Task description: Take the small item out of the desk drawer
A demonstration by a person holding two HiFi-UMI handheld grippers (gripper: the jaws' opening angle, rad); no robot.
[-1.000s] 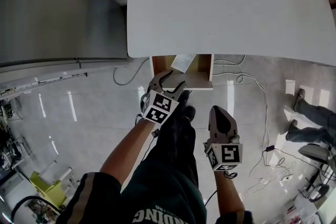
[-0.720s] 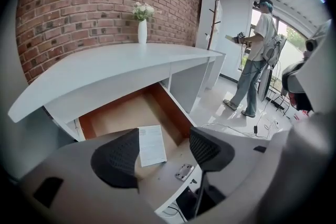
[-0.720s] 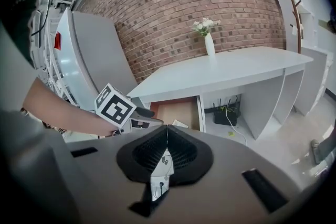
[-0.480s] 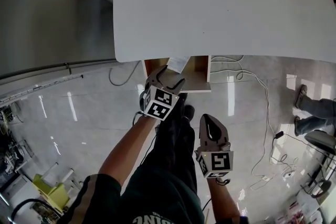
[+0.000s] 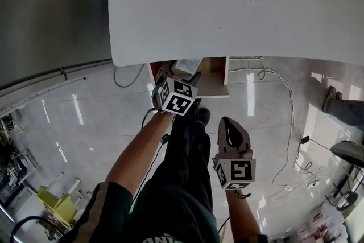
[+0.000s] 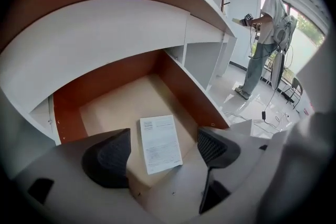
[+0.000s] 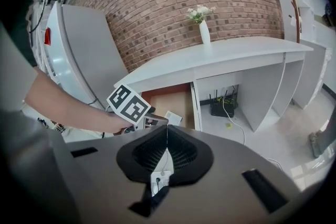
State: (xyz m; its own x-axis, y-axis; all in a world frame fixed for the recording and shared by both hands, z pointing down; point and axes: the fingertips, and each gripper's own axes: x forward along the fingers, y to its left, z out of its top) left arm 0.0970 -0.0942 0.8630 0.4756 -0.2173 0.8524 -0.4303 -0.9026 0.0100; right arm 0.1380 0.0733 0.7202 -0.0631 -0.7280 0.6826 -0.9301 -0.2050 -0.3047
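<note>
1. The small item, a white printed leaflet (image 6: 160, 143), lies flat on the floor of the open drawer (image 6: 113, 105), toward its front. Nothing touches it.
2. The drawer is wood-coloured inside and stands pulled out from under the white desk (image 5: 239, 3).
3. The left gripper (image 6: 164, 150) hangs over the drawer's front and points down into it. Its jaws have just been opening and stand wide apart. The leaflet shows in the gap between them, with neither pad on it.
4. The right gripper (image 7: 165, 149) is held well apart from the drawer, beside the person's leg, its jaws pressed together on nothing.
5. A white vase of flowers (image 7: 203, 31) stands on the desk, and cables (image 5: 284, 99) trail over the glossy floor.
</note>
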